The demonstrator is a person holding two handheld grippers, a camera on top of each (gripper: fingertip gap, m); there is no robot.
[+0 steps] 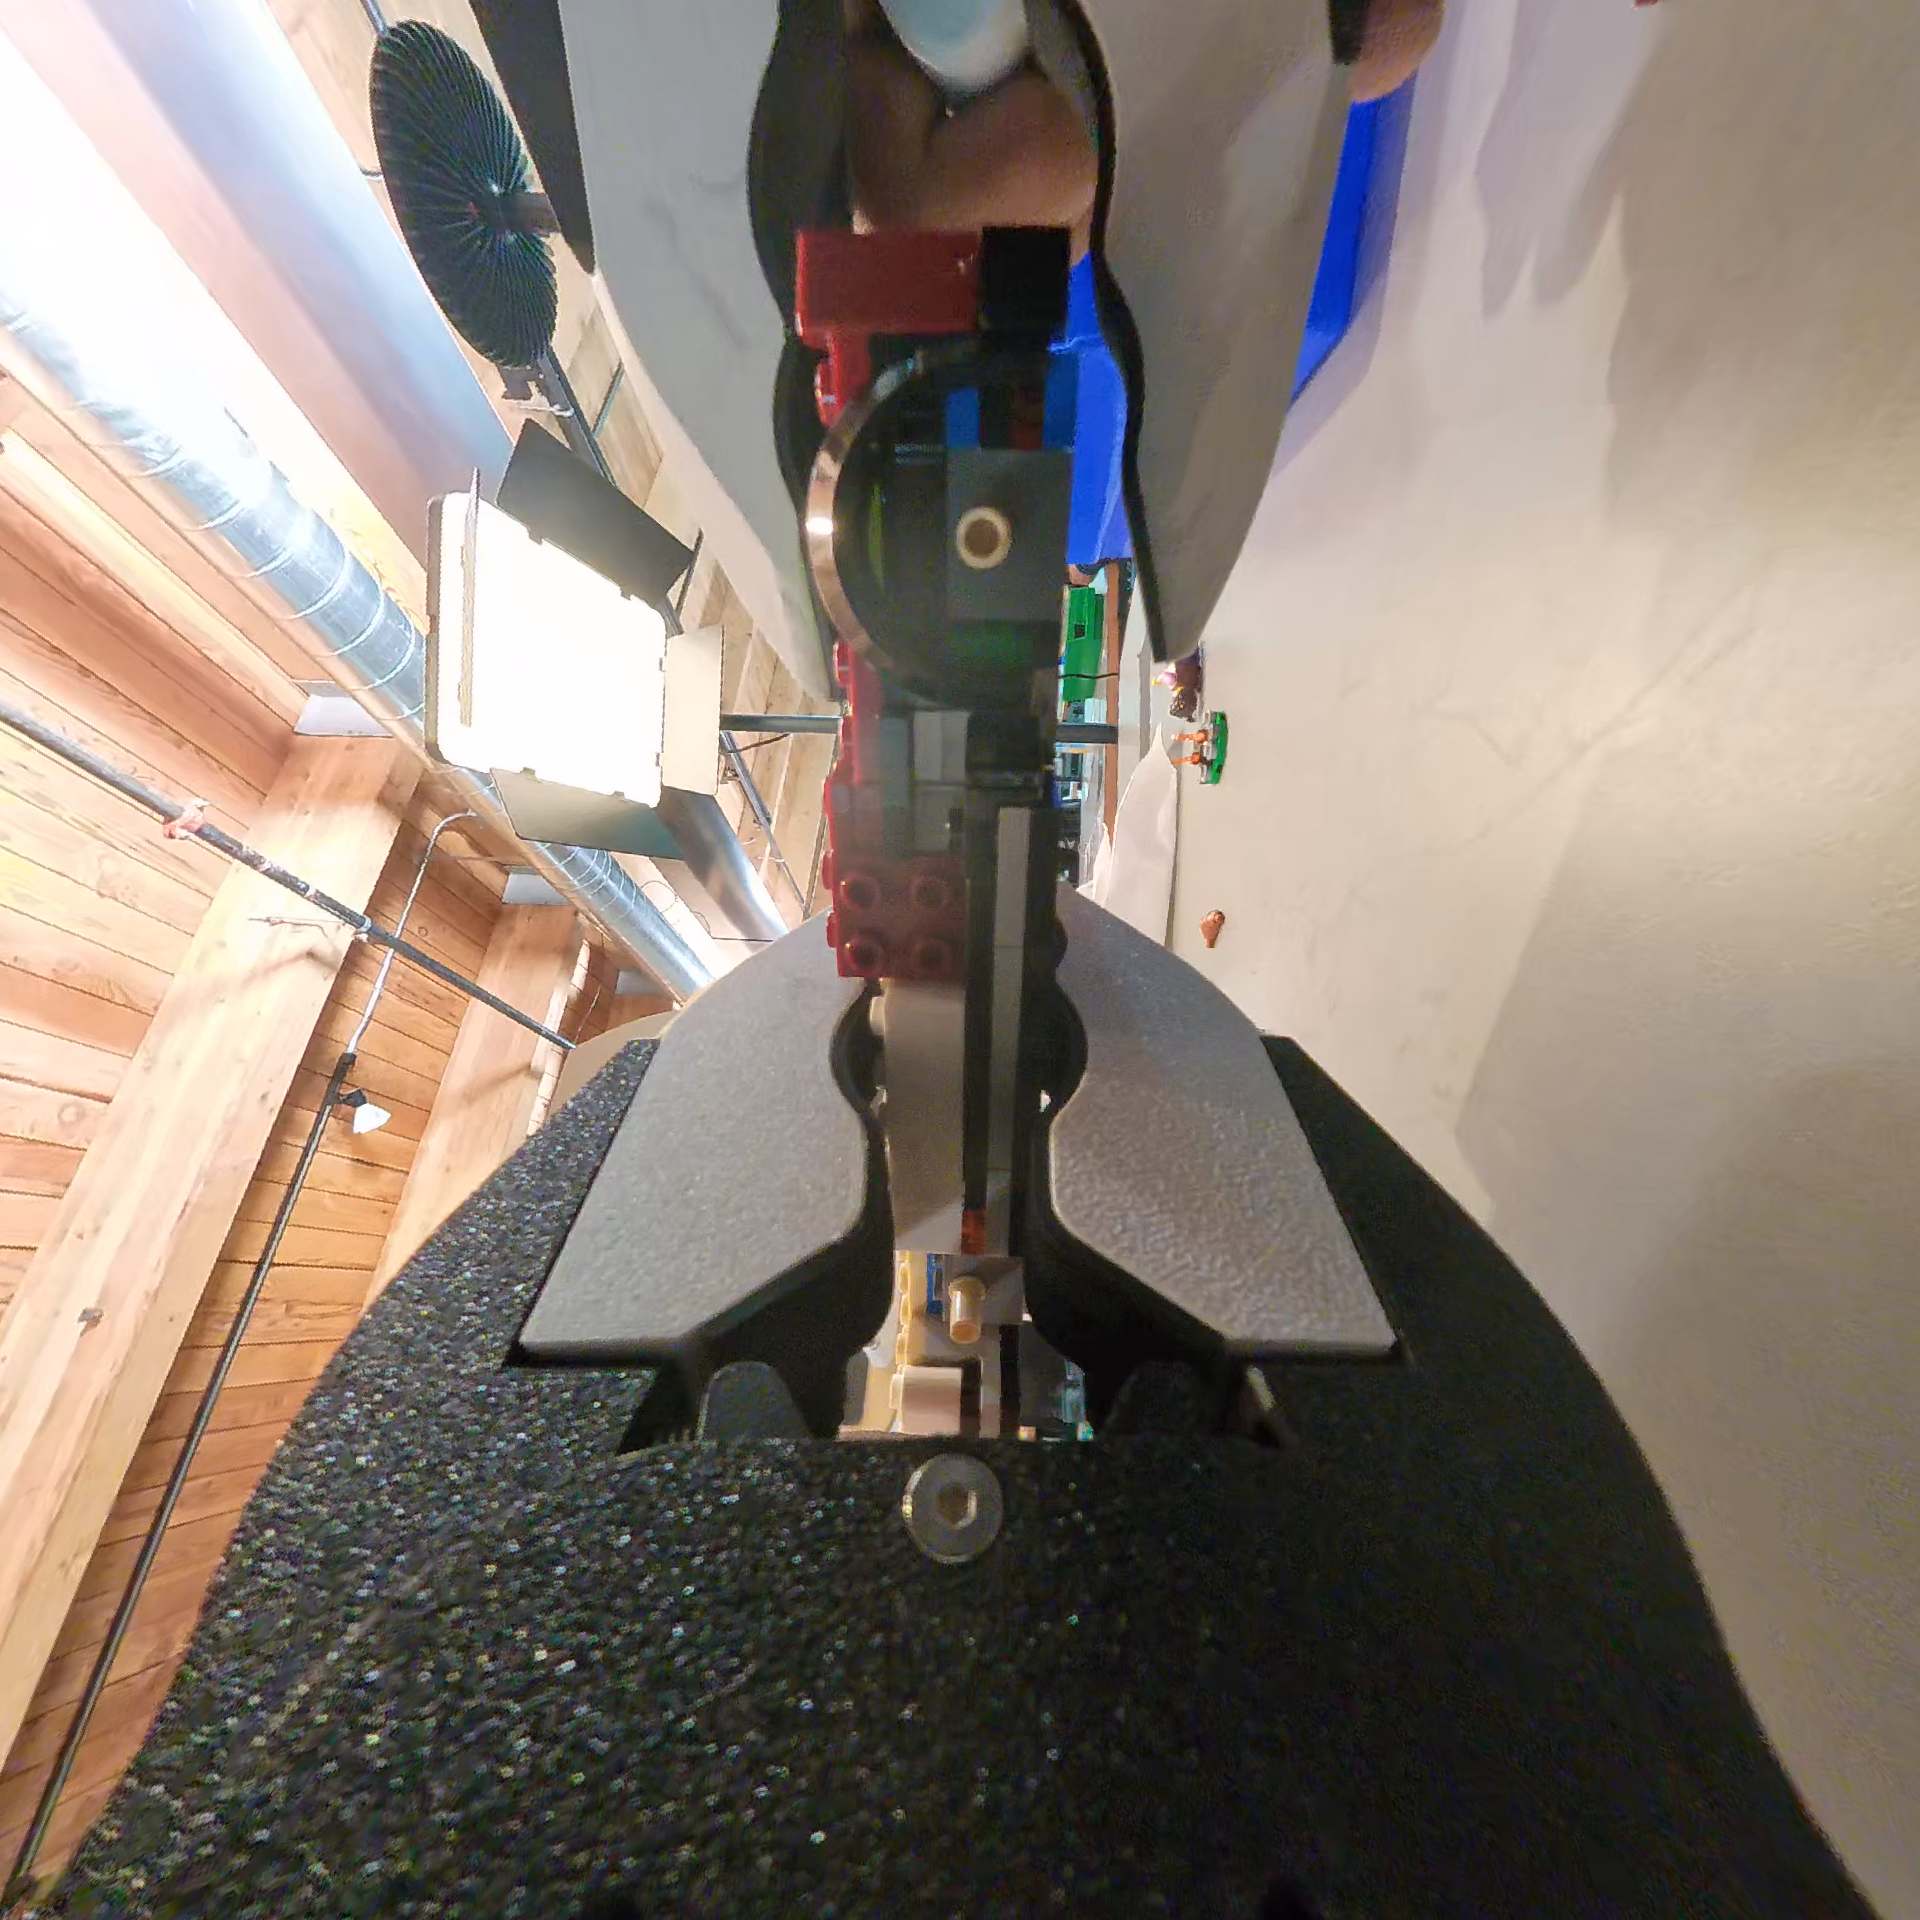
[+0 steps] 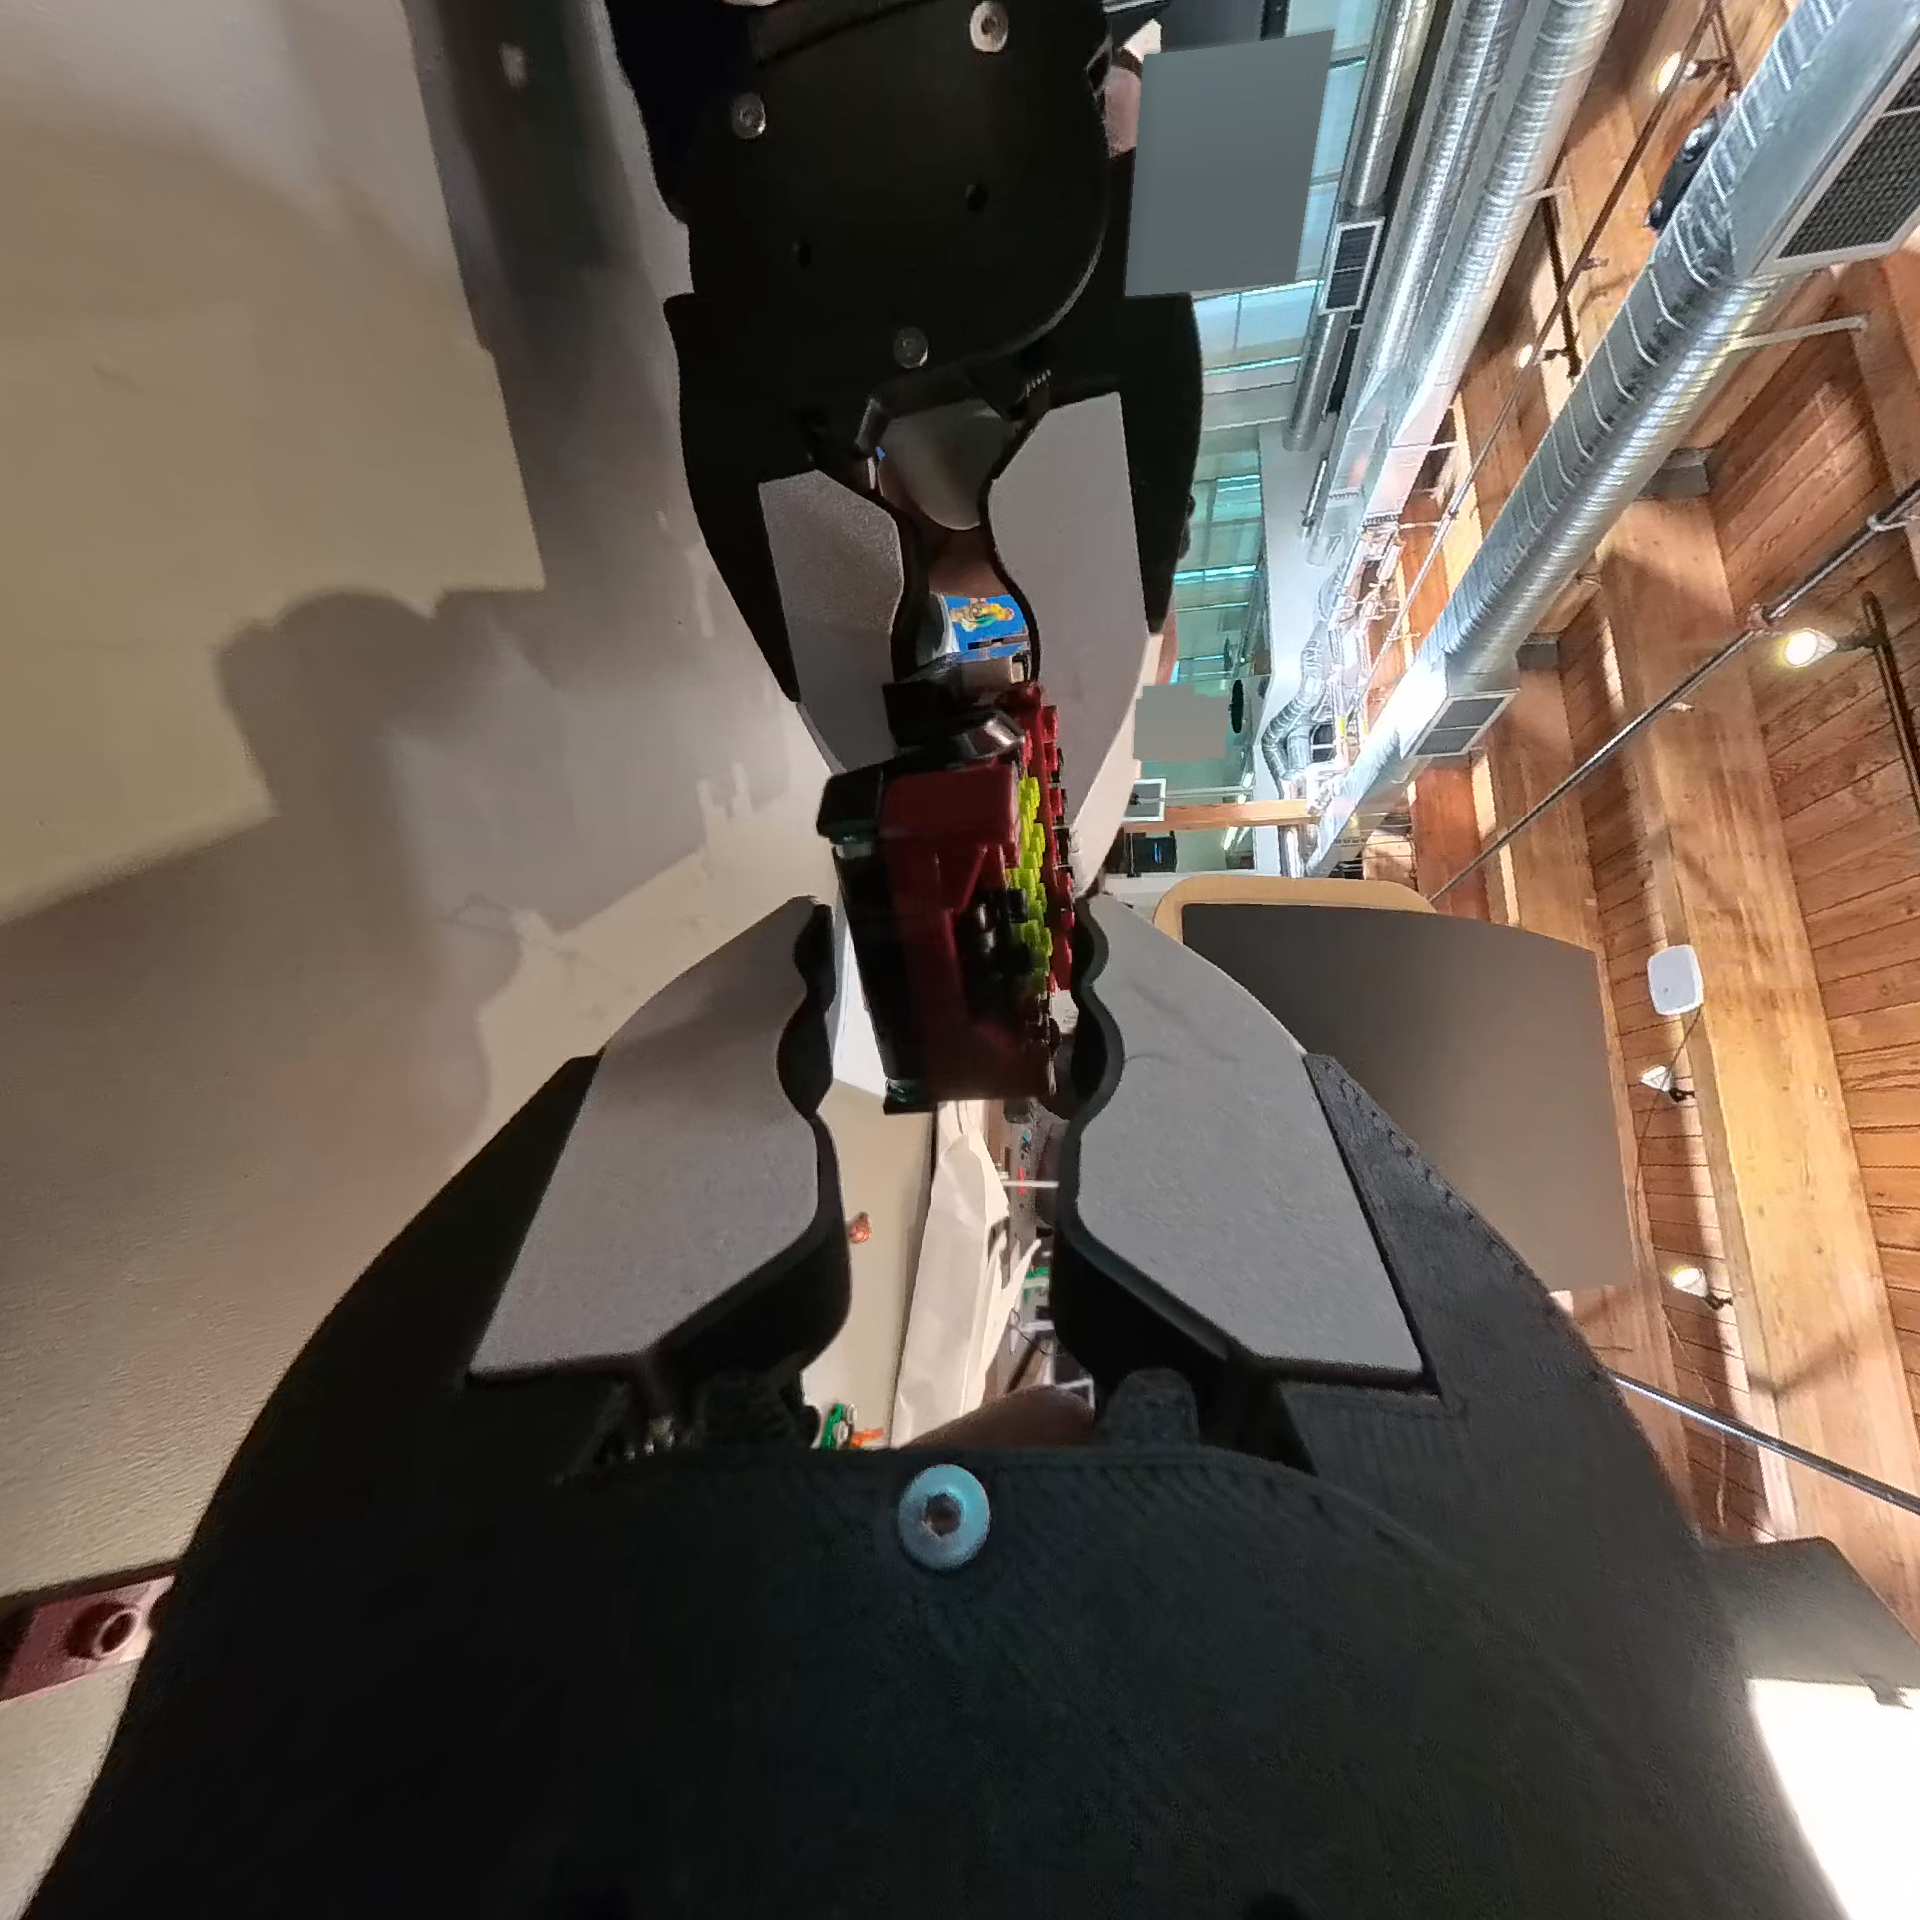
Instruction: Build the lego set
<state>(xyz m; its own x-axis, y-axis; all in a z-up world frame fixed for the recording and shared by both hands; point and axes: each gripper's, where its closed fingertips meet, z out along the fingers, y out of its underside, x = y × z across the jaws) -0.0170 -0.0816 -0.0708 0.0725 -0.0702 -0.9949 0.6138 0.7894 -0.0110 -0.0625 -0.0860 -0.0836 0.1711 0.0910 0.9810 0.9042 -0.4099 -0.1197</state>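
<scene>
A brick-built model, mostly dark red [image 1: 899, 920] with black and grey parts and a round dark disc [image 1: 883, 520], is held in the air between the two grippers. My left gripper [image 1: 951, 997] is shut on the model's grey and black end. The left gripper also shows in the right wrist view [image 2: 956, 644], clamped on the far end. My right gripper [image 2: 951, 966] straddles the model's red end [image 2: 935, 914], which has yellow-green studs. Its left pad [image 2: 810, 977] stands clear of the model, so it is open. Its fingers [image 1: 686, 343] show at the top of the left wrist view.
The white table [image 1: 1558, 935] carries a small green plate with orange bits [image 1: 1210, 743] and a loose orange piece [image 1: 1212, 925]. A dark red brick [image 2: 94, 1642] lies on the table. A lit panel lamp [image 1: 561, 644] and a blue object [image 1: 1351, 260] stand farther off. About 5 cm separates my left fingertips from my right.
</scene>
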